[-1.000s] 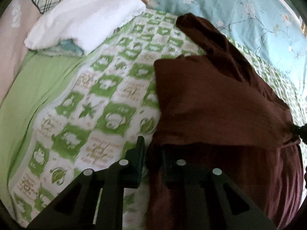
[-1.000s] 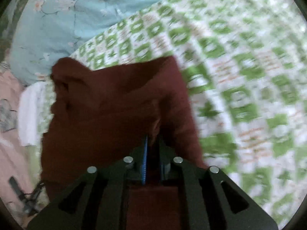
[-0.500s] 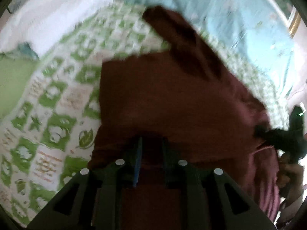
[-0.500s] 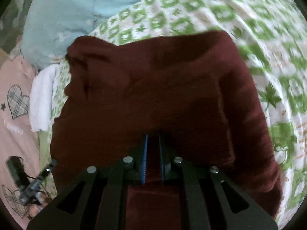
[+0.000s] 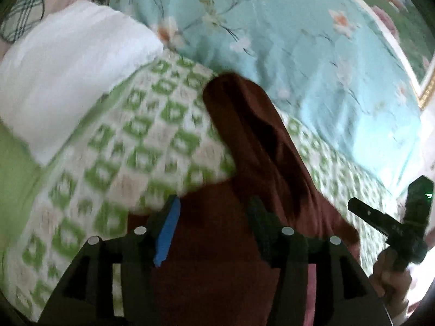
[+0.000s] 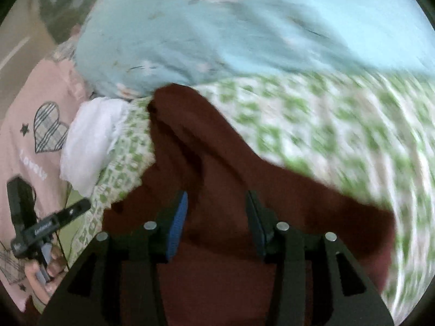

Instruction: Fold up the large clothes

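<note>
Over the maroon garment (image 5: 244, 163), both grippers' fingers (image 5: 170, 217) have just been opening, released.

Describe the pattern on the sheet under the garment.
Green and white check with small motifs on the sheet; clearest in the left wrist view.

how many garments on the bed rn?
1: the dark red garment lies on the green checked blanket, under both grippers. The white towel sits beside it. More may lie outside the views.
</note>
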Demonstrator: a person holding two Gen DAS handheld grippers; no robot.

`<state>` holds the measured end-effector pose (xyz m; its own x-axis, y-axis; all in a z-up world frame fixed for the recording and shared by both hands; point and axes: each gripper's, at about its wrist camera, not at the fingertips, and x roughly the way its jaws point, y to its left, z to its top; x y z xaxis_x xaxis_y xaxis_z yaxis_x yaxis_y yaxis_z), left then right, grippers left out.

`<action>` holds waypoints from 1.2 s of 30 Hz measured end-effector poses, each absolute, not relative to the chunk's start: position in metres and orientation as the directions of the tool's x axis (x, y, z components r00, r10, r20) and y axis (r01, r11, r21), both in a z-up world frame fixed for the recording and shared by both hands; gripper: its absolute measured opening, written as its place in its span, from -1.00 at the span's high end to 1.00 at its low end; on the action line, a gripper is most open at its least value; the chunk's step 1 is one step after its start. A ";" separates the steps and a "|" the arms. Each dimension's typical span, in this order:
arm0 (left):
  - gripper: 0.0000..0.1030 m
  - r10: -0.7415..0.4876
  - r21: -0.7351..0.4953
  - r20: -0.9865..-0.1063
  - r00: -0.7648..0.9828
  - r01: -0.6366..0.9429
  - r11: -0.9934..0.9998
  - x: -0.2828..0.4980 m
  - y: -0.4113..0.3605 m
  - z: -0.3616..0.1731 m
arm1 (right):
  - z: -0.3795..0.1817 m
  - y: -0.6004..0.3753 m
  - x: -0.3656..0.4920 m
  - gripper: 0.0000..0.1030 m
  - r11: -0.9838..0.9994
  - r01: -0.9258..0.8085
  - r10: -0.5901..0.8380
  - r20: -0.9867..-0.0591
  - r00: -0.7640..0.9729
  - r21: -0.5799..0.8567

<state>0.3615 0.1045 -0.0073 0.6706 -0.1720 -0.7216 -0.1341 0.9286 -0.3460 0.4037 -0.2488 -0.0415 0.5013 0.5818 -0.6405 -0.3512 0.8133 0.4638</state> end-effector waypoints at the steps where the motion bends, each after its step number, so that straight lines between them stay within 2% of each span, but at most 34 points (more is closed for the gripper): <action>1: -0.03 -0.174 -0.350 -0.723 0.669 -0.138 0.927 0.374 0.107 -0.008 | -0.039 -0.235 0.416 0.12 0.814 -0.374 0.581 -0.643 0.499 0.445; 6: -0.03 -0.174 -0.361 -0.751 0.637 -0.175 0.916 0.452 0.122 -0.024 | -0.039 -0.176 0.471 0.11 0.809 -0.462 0.573 -0.667 0.476 0.365; 11: -0.03 -0.185 -0.345 -0.758 0.625 -0.144 0.928 0.504 0.121 -0.038 | -0.058 -0.130 0.511 0.08 0.793 -0.544 0.541 -0.729 0.419 0.276; 12: -0.03 -0.185 -0.334 -0.762 0.620 -0.131 0.934 0.511 0.119 -0.041 | -0.063 -0.129 0.516 0.19 0.791 -0.544 0.542 -0.734 0.409 0.280; 14: -0.03 -0.184 -0.313 -0.769 0.612 -0.110 0.943 0.520 0.113 -0.046 | -0.068 -0.142 0.525 0.83 0.808 -0.517 0.529 -0.735 0.425 0.283; 20: -0.03 -0.175 -0.287 -0.769 0.615 -0.087 0.954 0.541 0.106 -0.059 | -0.056 -0.244 0.532 0.85 0.874 -0.305 0.485 -0.647 0.589 0.378; 23: -0.03 -0.206 -0.301 -0.759 0.618 -0.052 0.952 0.554 0.093 -0.061 | -0.064 -0.277 0.533 0.85 0.860 -0.264 0.502 -0.634 0.588 0.436; 26: 0.00 -0.186 -0.237 -0.768 0.613 -0.002 0.972 0.570 0.069 -0.064 | -0.076 -0.292 0.531 0.85 0.855 -0.240 0.507 -0.643 0.574 0.460; 27: 0.05 -0.175 -0.212 -0.772 0.611 0.011 0.977 0.576 0.063 -0.066 | -0.077 -0.297 0.532 0.85 0.855 -0.230 0.505 -0.643 0.576 0.465; 29: 0.70 -0.188 -0.198 -0.776 0.603 0.051 0.979 0.585 0.052 -0.070 | -0.079 -0.306 0.530 0.85 0.841 -0.213 0.519 -0.631 0.577 0.497; 30: 0.91 -0.192 -0.190 -0.780 0.595 0.066 0.979 0.588 0.048 -0.070 | -0.079 -0.310 0.529 0.85 0.833 -0.206 0.527 -0.623 0.578 0.513; 36: 0.93 -0.177 -0.144 -0.692 0.700 0.107 0.984 0.545 0.035 -0.030 | -0.050 -0.336 0.497 0.85 0.810 -0.222 0.549 -0.570 0.612 0.543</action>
<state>0.5447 0.0350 -0.0304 0.7003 -0.1771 -0.6916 0.1071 0.9838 -0.1435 0.4969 -0.3362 -0.0501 0.6117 0.5489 -0.5696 -0.2216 0.8101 0.5427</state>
